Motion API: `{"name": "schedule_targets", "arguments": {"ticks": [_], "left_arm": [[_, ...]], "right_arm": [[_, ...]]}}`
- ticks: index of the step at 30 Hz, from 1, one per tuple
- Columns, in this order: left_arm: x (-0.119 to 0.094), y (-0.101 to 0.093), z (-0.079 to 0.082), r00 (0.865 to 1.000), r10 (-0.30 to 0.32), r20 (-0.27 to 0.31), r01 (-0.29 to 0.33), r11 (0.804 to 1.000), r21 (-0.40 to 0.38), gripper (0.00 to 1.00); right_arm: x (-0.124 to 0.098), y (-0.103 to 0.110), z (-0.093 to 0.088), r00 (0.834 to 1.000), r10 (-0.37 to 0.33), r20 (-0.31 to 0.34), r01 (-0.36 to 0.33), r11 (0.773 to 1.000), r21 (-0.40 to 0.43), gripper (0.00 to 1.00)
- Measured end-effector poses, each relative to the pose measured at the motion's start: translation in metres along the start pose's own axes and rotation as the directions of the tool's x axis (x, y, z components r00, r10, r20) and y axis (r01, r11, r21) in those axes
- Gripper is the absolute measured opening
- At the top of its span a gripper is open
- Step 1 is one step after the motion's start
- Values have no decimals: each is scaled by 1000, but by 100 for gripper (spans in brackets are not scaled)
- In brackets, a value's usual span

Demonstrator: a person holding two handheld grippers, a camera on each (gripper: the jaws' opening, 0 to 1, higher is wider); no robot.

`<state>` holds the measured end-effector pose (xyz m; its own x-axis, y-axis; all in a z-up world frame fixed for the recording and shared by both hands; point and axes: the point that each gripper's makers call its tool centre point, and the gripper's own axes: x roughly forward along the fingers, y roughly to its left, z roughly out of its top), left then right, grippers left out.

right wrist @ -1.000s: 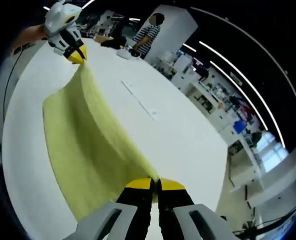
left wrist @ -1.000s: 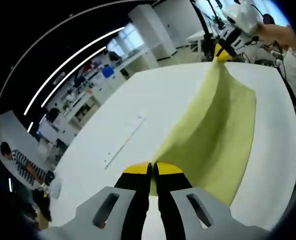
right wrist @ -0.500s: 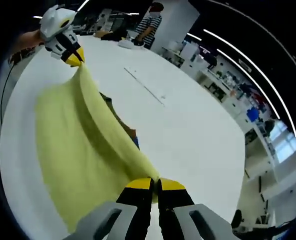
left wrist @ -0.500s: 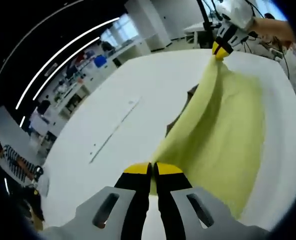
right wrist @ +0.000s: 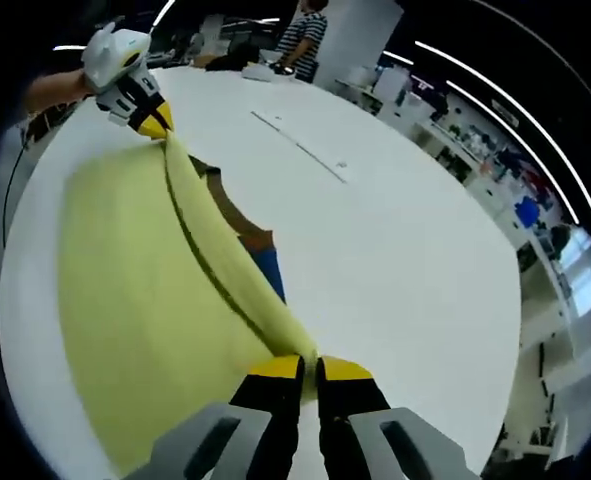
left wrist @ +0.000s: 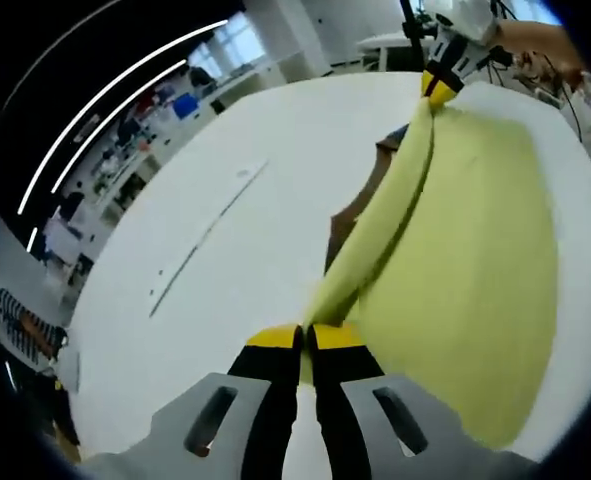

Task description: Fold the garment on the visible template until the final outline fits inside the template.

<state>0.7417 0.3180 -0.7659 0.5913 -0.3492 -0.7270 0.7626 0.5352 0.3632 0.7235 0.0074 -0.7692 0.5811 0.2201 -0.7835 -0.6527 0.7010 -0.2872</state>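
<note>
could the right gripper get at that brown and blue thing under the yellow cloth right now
Probably not. The right gripper is shut on the yellow fabric garment, as is the left gripper. The brown and blue item lies partly beneath the lifted edge stretched between them.

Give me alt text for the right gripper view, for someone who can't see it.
The right gripper, jaws shut, pinches one end of a yellow-green garment stretched across a white table to the left gripper. Brown and blue patches show beneath the raised edge.

Left tool [left wrist: 303, 338] pinching yellow garment [left wrist: 465, 270], white table [left wrist: 225, 250]
</note>
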Motion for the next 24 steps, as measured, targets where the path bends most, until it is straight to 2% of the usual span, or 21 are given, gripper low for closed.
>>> {"name": "schedule_targets", "arguments": {"ticks": [2,5,9,15,19,24], "left_arm": [[4,0,-3,1000,-4,-8,4,1000,0,1],[8,0,-8,1000,-18,-11,17,999,-49,2],[11,2,-15,1000,-18,-17,16,997,-74,3],[2,-1,-16,999,-35,4,36,995,-88,6],[-4,-1,-14,998,-44,33,47,995,-89,11],[-6,-6,-15,997,-60,45,62,997,-52,16]], "right_arm": [[3,1,-1,1000,7,-4,-7,1000,0,1],[8,2,-4,1000,13,-10,-13,1000,6,2],[11,0,-9,1000,13,-19,-12,999,48,5],[9,1,-10,999,36,-2,-35,995,96,6],[3,2,-10,999,38,-3,-37,996,85,10],[-2,3,-13,999,48,-20,-48,999,11,16]]}}
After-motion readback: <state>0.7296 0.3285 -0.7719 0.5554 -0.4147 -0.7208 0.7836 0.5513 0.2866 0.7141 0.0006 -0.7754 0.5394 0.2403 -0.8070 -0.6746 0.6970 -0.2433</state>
